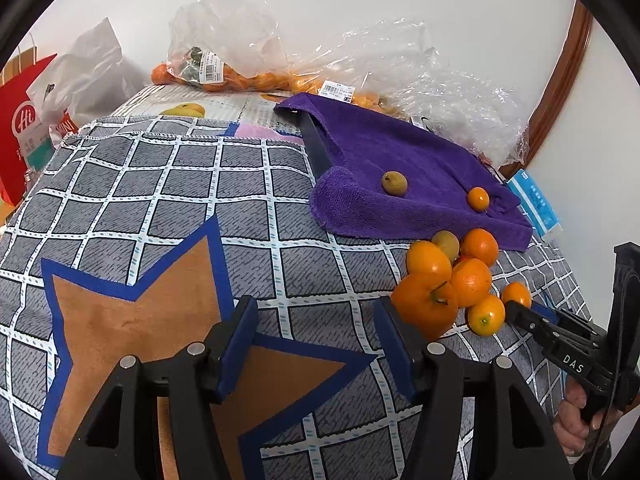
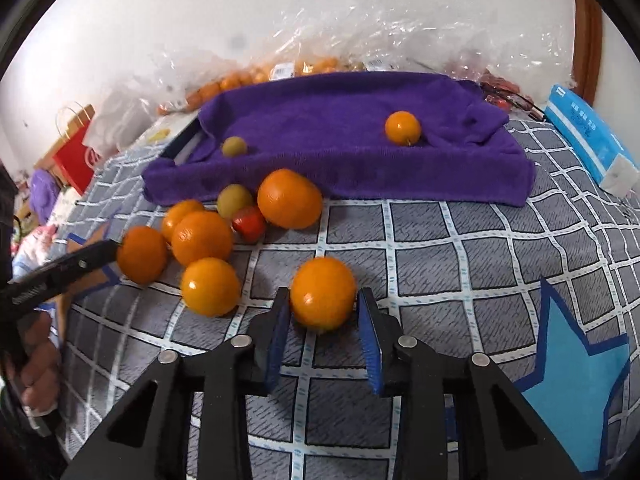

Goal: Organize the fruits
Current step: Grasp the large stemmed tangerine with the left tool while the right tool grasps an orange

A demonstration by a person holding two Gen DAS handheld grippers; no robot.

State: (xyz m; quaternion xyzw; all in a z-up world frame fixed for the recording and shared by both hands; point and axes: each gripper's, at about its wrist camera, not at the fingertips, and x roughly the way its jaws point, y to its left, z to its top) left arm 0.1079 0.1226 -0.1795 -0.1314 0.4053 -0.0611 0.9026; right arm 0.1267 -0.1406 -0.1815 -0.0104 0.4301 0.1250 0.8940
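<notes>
A pile of several oranges [image 1: 448,276] [image 2: 204,236], with a greenish fruit and a small red one [image 2: 249,222], lies on the checked cloth in front of a purple towel [image 1: 420,160] [image 2: 340,160]. On the towel rest a greenish fruit [image 1: 394,183] [image 2: 234,146] and a small orange [image 1: 478,199] [image 2: 403,128]. My right gripper [image 2: 323,312] is shut on a small orange fruit [image 2: 323,294] [image 1: 516,294] just right of the pile. My left gripper [image 1: 316,312] stands open and empty, its right finger beside the nearest large orange [image 1: 424,304].
Clear plastic bags of oranges [image 1: 224,40] lie along the wall behind the towel. A blue tissue pack [image 1: 536,204] [image 2: 584,144] sits at the right edge. A red paper bag [image 1: 20,128] stands at the far left. A hand [image 1: 576,420] grips the right tool.
</notes>
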